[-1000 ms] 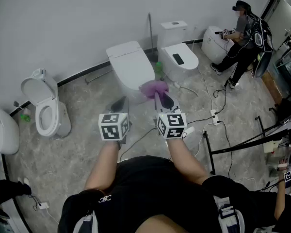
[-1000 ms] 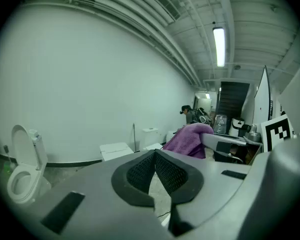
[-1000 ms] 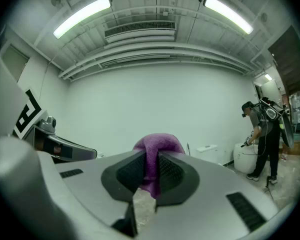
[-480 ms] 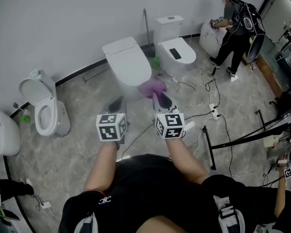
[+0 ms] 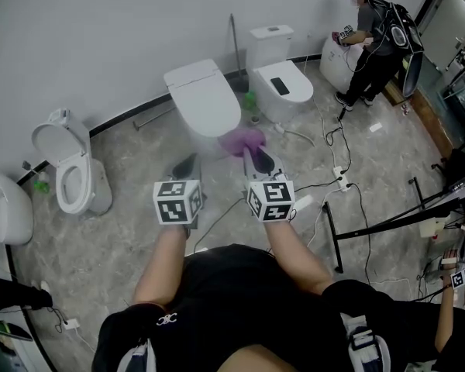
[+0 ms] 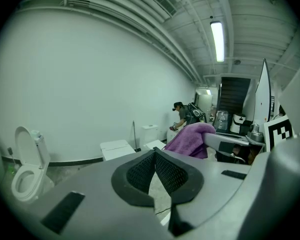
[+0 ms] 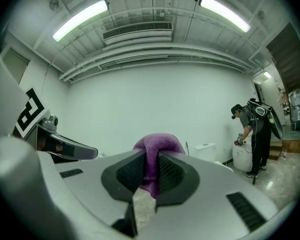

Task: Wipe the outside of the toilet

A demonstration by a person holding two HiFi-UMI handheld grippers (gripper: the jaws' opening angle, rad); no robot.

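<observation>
Right gripper (image 5: 253,155) clenched on purple cloth (image 5: 244,140). Left gripper (image 5: 187,167) closed, nothing in it. Toilet (image 5: 205,103), lid down, lies just beyond cloth, far-left of it; contact unclear. Your right is nearer: reach far-left.

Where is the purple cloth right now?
Head view, centre: the purple cloth is clamped in the right gripper, just in front of the closed-lid toilet.

The right gripper (image 7: 151,176) pinches a purple cloth (image 7: 157,149).
</observation>
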